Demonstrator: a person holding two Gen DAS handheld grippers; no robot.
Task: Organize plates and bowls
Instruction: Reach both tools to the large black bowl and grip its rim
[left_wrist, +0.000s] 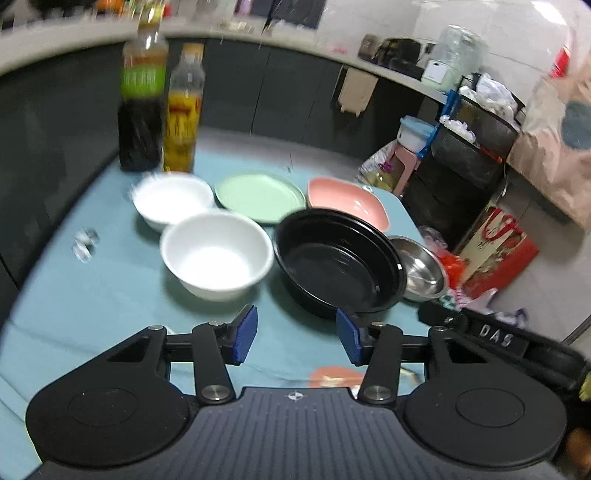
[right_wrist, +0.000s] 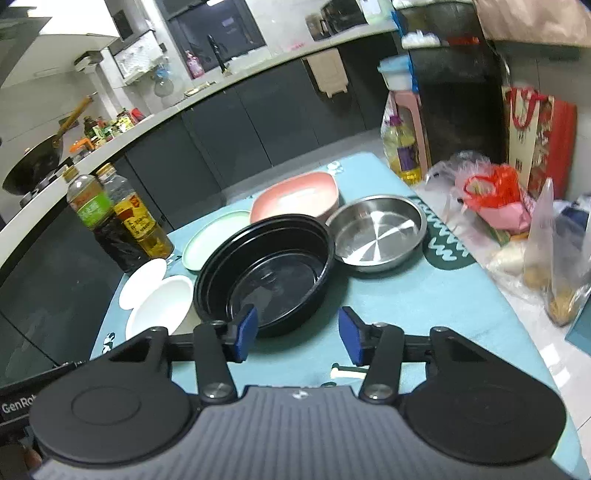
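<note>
— Fingers (left_wrist: 245, 334) of left gripper (left_wrist: 297, 334): spread, nothing between. Near white bowl (left_wrist: 217, 254) just ahead on teal table (left_wrist: 92, 295), black bowl (left_wrist: 338, 264) beside it.

— Handling?

— Probably light, stiff, slick; best pinched at the rim.

— Right view?

— Right gripper (right_wrist: 297, 332) parted too, empty; left pad over black bowl's near rim, no clamp. Steel dish (right_wrist: 376, 232) just beyond. Likely thin, slippery; take the lip.

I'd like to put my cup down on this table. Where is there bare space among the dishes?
The blue tablecloth is bare in front of the white bowl and the black round bowl, and beside the steel dish on the patterned-mat side. It is crowded behind: green plate, pink dish and two bottles sit packed together.
</note>
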